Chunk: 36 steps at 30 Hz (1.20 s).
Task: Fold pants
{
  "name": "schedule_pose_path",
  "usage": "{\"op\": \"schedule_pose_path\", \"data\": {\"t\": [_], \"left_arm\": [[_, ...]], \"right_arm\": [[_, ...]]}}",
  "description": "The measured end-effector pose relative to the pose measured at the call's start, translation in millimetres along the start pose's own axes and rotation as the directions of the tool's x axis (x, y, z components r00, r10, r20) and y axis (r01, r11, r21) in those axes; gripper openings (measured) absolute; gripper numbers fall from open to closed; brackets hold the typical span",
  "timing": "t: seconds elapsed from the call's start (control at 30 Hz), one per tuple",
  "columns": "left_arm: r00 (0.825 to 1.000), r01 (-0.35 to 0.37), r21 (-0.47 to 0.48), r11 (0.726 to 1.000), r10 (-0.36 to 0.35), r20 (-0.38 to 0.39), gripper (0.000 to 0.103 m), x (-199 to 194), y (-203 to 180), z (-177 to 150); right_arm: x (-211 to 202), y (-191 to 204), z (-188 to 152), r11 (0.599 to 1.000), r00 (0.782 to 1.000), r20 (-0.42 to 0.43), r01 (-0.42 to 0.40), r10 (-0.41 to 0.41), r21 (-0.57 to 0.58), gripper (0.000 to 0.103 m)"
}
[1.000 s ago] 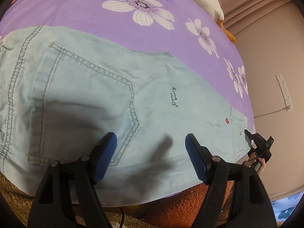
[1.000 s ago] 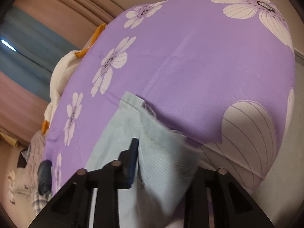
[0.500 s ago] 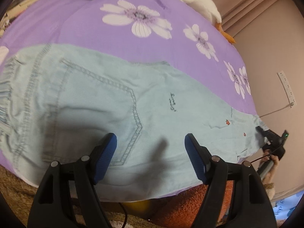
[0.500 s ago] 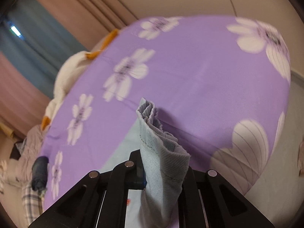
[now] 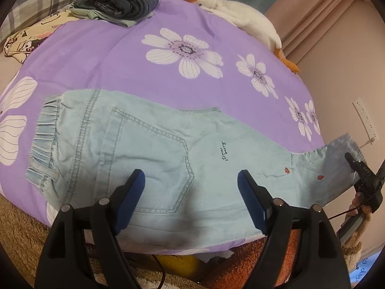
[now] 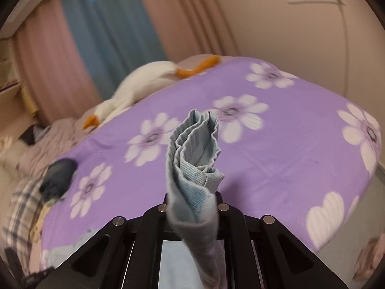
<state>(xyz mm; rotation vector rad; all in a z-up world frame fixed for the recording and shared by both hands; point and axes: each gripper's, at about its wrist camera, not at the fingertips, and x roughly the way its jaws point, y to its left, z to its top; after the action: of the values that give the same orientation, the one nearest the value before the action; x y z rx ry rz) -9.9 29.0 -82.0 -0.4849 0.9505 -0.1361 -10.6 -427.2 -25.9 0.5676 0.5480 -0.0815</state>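
Light blue denim pants (image 5: 154,149) lie across a purple flowered bedspread (image 5: 115,55), elastic waistband at the left, back pocket up. My left gripper (image 5: 191,187) hovers above the seat area with its blue pads wide apart and still opening, nothing between them. At the right edge the leg end rises off the bed, pinched by my right gripper (image 5: 353,166). In the right wrist view that gripper (image 6: 192,200) is shut on the bunched pant hem (image 6: 195,149), which stands up from its jaws over the bed.
A white plush goose (image 5: 240,16) lies along the bed's far edge. Folded dark clothes (image 5: 120,0) and a plaid cloth (image 5: 41,2) sit at the far left. A wall power strip (image 5: 365,118) is at the right; brown and orange rugs (image 5: 238,265) lie below the bed.
My right gripper closed on the pant hem and lifted it off the bed, rolling upright. The left gripper rose and pulled back, so the whole waistband now shows.
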Motion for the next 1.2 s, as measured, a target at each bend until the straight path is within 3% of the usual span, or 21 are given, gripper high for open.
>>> {"op": "schedule_pose_path", "data": {"t": [0.27,0.53,0.67,0.77,0.93,1.13,1.2], "left_arm": [[1.0,-0.007,0.0,1.0,0.007,0.017,0.08,-8.7,4.8,-2.9],[1.0,-0.011,0.0,1.0,0.011,0.015,0.081,-12.3,7.7,-7.1],[1.0,-0.018,0.001,1.0,0.018,0.009,0.081,-10.4,8.2,-9.1],[0.999,-0.034,0.006,0.999,0.034,0.001,0.081,-8.8,8.2,-11.3],[0.999,-0.043,0.014,0.999,0.043,-0.008,0.081,-6.8,7.5,-13.9],[0.998,-0.055,0.029,0.998,0.055,-0.012,0.082,-6.4,4.3,-17.9],[0.998,-0.053,0.031,0.998,0.053,-0.016,0.082,-5.1,3.3,-17.9]], "right_arm": [[2.4,59.9,-10.5,0.979,0.987,-0.053,-0.155,0.149,-0.133,0.011],[20.3,98.0,-39.4,0.947,0.96,-0.174,-0.254,0.221,-0.199,0.011],[32.3,116.8,-65.1,0.936,0.934,-0.272,-0.289,0.231,-0.2,0.011],[45.8,127.7,-89.6,0.931,0.895,-0.367,-0.328,0.252,-0.161,0.011],[65.0,145.8,-127.1,0.922,0.852,-0.482,-0.334,0.206,-0.197,0.011],[89.3,146.6,-157.5,0.928,0.818,-0.563,-0.295,0.121,-0.229,0.011],[90.7,143.9,-160.3,0.93,0.822,-0.555,-0.295,0.131,-0.217,0.011]]}}
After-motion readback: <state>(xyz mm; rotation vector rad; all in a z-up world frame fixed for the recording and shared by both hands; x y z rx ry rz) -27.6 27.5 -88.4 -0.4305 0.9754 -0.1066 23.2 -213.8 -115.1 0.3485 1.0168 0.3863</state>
